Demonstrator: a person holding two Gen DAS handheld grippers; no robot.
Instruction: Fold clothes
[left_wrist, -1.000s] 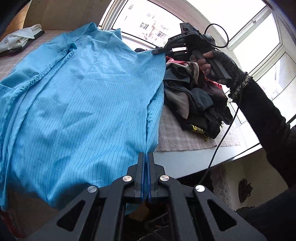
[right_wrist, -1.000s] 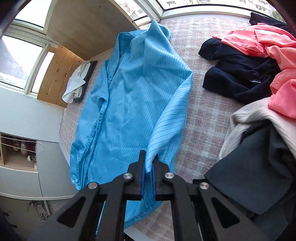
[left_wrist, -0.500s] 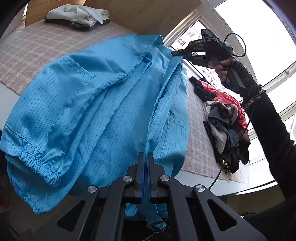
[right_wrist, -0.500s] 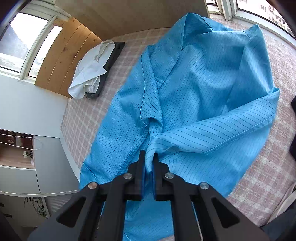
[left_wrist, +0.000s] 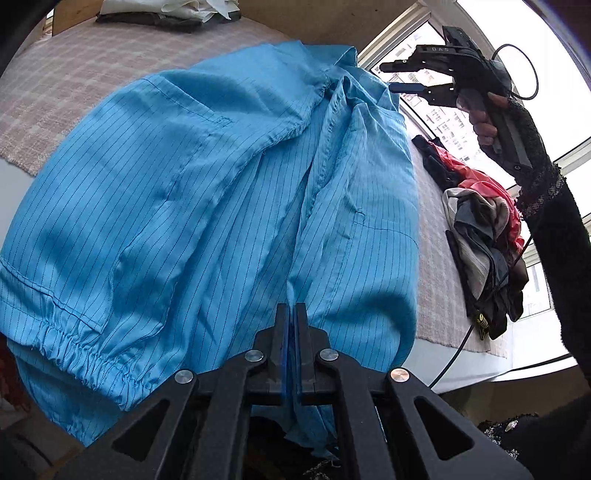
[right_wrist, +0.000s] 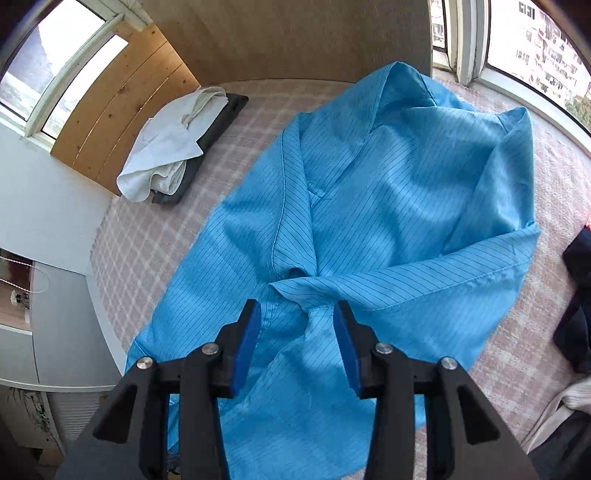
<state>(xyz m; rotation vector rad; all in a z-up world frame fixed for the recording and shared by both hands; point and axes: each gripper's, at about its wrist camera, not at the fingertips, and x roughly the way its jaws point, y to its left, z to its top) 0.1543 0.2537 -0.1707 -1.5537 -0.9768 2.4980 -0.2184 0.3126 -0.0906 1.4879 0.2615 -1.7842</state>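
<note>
A blue pinstriped jacket (left_wrist: 229, 192) lies spread on the checked table cover, its right side folded over toward the middle. My left gripper (left_wrist: 291, 314) is shut on the jacket's hem near the table's front edge. In the left wrist view my right gripper (left_wrist: 391, 77) hangs open above the jacket's collar, held by a gloved hand. From the right wrist view, the right gripper (right_wrist: 295, 321) is open above the folded flap of the jacket (right_wrist: 388, 229), with nothing between its blue pads (right_wrist: 247, 343).
A heap of unfolded clothes (left_wrist: 484, 236) in pink, grey and black lies at the right of the table. A white garment on a dark one (right_wrist: 177, 147) sits at the far left corner. Windows ring the table's far side.
My right gripper has opened and let go of the jacket's edge after carrying it over the middle; it now hangs above the cloth. The left gripper keeps its hold on the hem.
</note>
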